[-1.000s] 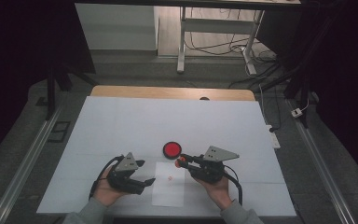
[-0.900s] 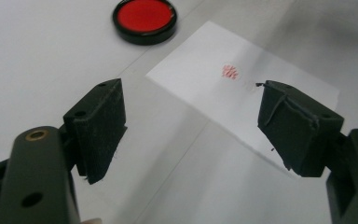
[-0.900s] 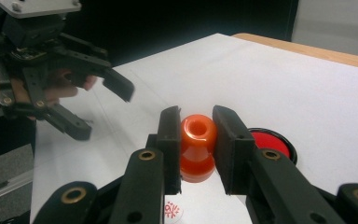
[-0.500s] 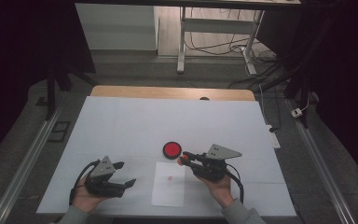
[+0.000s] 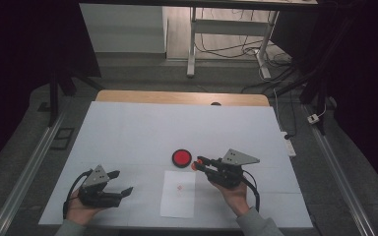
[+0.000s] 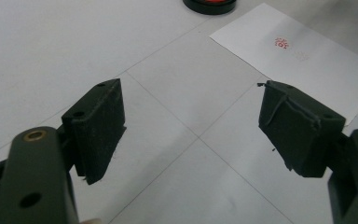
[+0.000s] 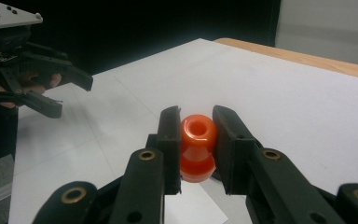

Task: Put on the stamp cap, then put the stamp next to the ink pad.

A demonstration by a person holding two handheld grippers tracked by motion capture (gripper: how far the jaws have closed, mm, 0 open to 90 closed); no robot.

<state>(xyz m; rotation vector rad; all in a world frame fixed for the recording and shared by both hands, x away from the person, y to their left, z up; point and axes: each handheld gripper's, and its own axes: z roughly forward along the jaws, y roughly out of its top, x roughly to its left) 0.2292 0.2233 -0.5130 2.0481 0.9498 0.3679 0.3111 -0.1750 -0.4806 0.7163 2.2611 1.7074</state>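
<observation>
My right gripper hovers just right of the round red ink pad and is shut on a small orange stamp. In the right gripper view the stamp sits upright between the two black jaws of the right gripper. A white sheet of paper lies below the pad and bears a small red stamp mark. My left gripper rests low at the front left, well left of the paper, open with nothing in it. Its jaws stand wide over the bare table in the left gripper view, with the paper ahead to the right.
The white table top has a wooden strip along its far edge. Metal rails run down both sides. A desk frame and cables stand on the floor beyond the table.
The left gripper has slid left, off the paper's edge, toward the table's front left. The right gripper with the stamp has stayed put.
</observation>
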